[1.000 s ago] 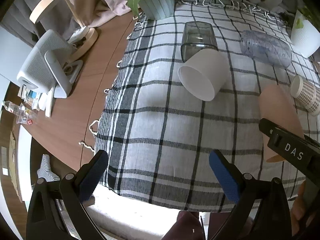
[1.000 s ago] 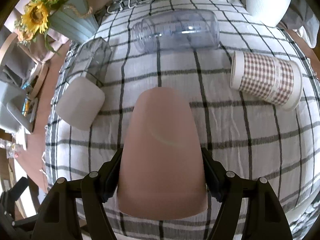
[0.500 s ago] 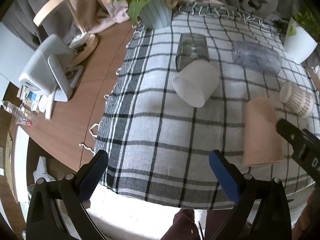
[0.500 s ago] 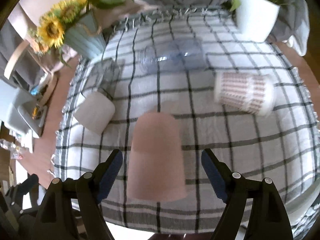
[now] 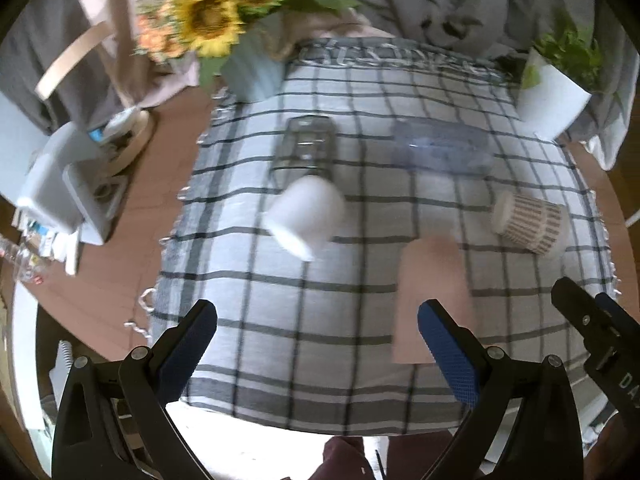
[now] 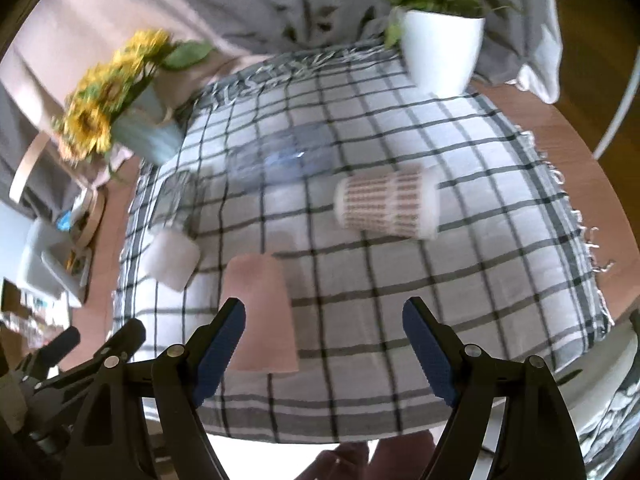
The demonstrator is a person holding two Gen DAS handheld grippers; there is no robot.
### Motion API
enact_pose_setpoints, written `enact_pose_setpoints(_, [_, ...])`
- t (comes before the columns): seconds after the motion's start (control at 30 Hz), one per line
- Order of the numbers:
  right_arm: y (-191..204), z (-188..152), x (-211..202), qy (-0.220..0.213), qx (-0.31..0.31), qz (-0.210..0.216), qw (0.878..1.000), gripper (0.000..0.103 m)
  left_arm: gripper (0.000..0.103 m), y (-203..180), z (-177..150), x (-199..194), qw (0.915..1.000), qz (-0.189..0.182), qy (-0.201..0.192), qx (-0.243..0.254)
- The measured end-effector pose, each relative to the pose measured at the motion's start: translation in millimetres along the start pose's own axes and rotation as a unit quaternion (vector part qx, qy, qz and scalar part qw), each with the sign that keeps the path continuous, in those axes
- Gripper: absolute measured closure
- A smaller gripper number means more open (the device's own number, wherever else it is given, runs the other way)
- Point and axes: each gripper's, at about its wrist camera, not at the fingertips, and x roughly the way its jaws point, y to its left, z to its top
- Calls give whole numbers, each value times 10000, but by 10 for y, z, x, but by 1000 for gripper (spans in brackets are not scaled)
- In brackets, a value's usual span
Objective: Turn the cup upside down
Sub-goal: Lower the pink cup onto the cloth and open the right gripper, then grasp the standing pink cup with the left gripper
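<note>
A pink cup stands upside down near the front edge of the checked cloth; it also shows in the right wrist view. My left gripper is open and empty, above the front edge, left of the pink cup. My right gripper is open and empty, pulled back above the front edge, with the pink cup by its left finger. The right gripper also shows in the left wrist view.
A white cup, a dark glass, a clear plastic jar and a patterned paper cup lie on their sides. A sunflower vase and a white plant pot stand at the back. Clutter sits on the wooden table left.
My right gripper opened, let go of the pink cup and drew back. The cup now stands free on the cloth. Both grippers have risen and pulled back.
</note>
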Motion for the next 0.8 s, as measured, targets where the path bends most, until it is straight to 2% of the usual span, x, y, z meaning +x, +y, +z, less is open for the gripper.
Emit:
enact_pose_setpoints(0.1, [-143,61,-59,-93,151,-13,9998,22,0,-187,87,70,9994,-234,182,178])
enact_pose_setpoints(0.33, [-500,236,40,-12,590,-33,9983,22,0,-578,338,370,9958,-395,661,499])
enact_pose_setpoints(0.63, [-726,429,247,185,890,79,9958,22,2,-768,559,887,9882,-497,1397,393])
enact_pose_setpoints(0.8, [-789,508,373,312,907,91,9954,22,11,-809,561,1125,9826,-524,1764,236])
